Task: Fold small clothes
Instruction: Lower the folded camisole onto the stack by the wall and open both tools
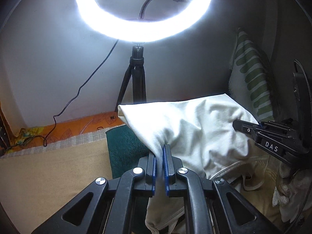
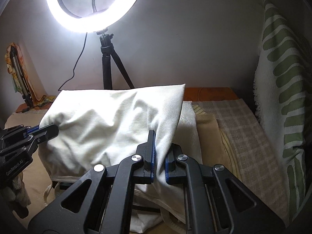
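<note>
**Presently: both grippers clamped on one white garment, held off the bed**

Left gripper [image 1: 160, 152]: jaws closed tight on a fold of the white garment [image 1: 195, 128], cloth pinched between the blue pads [image 1: 155, 165]. Fabric hangs down below the jaws and rises to a pointed corner at upper left of the view.

Right gripper [image 2: 159, 146]: jaws likewise clamped on the same garment, near its right-hand edge, cloth running down between the two fingers. In the left wrist view this gripper enters from the right, its tips buried in the cloth.

Garment position: stretched between the two grippers, creased across the middle, its upper edge lifted and taut. A trimmed hem lies slack beneath, resting on the tan bed cover [image 1: 48, 175].

Surroundings: a dark green towel [image 1: 124, 148] lies on the bed, partly under the garment's left corner. A checked blanket [image 2: 243, 136] lies to the right. A green-and-white patterned cushion [image 2: 282, 78] stands upright against the wall. A lit ring light [image 1: 144, 15] stands on a black tripod [image 1: 136, 81] behind the garment, its cable trailing to the left.
</note>
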The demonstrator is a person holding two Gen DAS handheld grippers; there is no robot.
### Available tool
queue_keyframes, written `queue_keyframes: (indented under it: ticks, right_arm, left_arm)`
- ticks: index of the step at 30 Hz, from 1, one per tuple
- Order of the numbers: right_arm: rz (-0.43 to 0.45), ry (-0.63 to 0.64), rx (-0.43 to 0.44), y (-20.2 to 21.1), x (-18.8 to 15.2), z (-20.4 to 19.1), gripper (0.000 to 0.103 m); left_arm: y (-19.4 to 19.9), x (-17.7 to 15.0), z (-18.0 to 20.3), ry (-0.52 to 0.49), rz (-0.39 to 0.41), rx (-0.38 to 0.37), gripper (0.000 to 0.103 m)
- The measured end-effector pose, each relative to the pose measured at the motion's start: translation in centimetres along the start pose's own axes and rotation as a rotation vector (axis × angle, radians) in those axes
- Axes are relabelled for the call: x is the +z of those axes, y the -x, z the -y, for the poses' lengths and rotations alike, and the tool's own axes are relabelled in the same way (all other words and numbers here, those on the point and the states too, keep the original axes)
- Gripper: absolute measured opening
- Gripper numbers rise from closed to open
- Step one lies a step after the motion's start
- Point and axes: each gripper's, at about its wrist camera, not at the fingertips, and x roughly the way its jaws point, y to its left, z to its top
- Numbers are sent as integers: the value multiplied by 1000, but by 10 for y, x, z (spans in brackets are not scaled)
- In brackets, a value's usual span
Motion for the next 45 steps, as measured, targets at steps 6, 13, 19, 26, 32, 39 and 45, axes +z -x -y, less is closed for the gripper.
queue_keyframes:
  ticks: [6, 13, 19, 26, 32, 39, 45]
  right_arm:
    - [-31, 0, -36, -19, -5, 3, 8]
    - [-71, -23, -122, -25, -10, 8, 18]
    - [-37, -57, -125, 10, -8, 6, 24]
    - [21, -46, -117, 73, 2, -19, 24]
    - [65, -53, -106, 128, -4, -48, 24]
    - [91, -55, -79, 174, -28, -94, 24]
    - [98, -77, -47, 202, -50, -130, 24]
  left_arm:
    - [-5, -3, 5, -27, -6, 29, 4]
    - [10, -2, 7, -50, 14, 55, 20]
    - [50, 2, 4, -48, 55, 48, 20]
    - [118, -1, 4, -51, 114, 27, 20]
    - [179, -12, -3, -64, 154, 19, 20]
    - [239, -37, -20, -64, 174, 26, 20]
    - [284, -61, -32, -69, 185, 39, 23]
